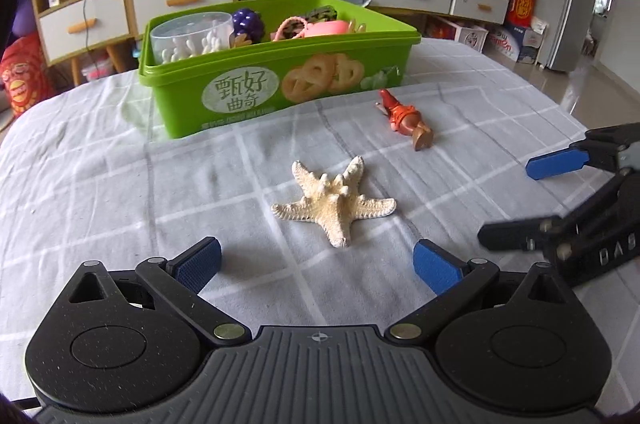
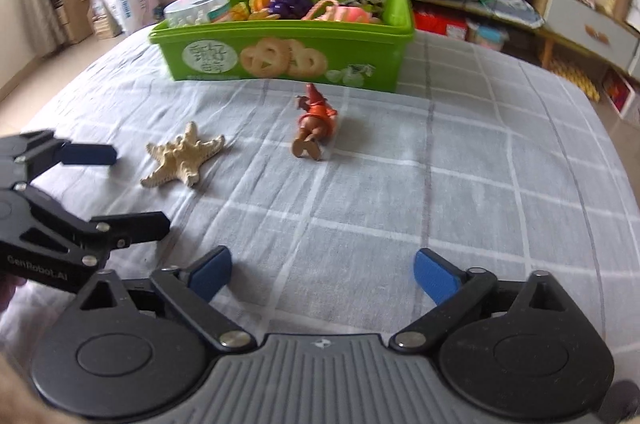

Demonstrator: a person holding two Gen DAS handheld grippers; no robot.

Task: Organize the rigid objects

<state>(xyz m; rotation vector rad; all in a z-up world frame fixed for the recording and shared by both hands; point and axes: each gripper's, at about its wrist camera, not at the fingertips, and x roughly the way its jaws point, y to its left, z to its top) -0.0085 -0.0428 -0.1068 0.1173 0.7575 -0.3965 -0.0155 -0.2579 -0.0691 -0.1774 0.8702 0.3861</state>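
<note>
The table (image 1: 120,183) is covered by a grey checked cloth; it bears every item of the task. The bin (image 1: 248,91), green with a biscuit print, stands at the far side; it already holds a clear tub (image 1: 192,35), toy grapes (image 1: 248,21) and a pink item (image 1: 320,28), and its contents rise close to the rim.

The starfish (image 1: 334,199) lies flat on the cloth, well short of the bin; it sits just ahead of the left claw (image 1: 318,264), roughly on its centre line. The figurine (image 2: 314,125), red and brown, lies on its side between the starfish and the bin; in the right wrist view it lies ahead of the right claw (image 2: 322,276).

Left claw: jaws wide, nothing between the pads. Right claw: jaws wide, nothing between the pads. Neither touches an item; both point down toward the cloth.

Probable faults from this state:
- Starfish: low, spiky and irregular; pads closing on two arms rather than the body may slip, or may snap an arm; a descent too deep would pinch the cloth and drag it.
- Figurine: rounded and lying loose; an off-centre closure would likely roll or squirt it away.
- Claws: they stand near each other; simultaneous reaches could collide.
- Bin: crowded; a release from too high could bounce an item out.
</note>
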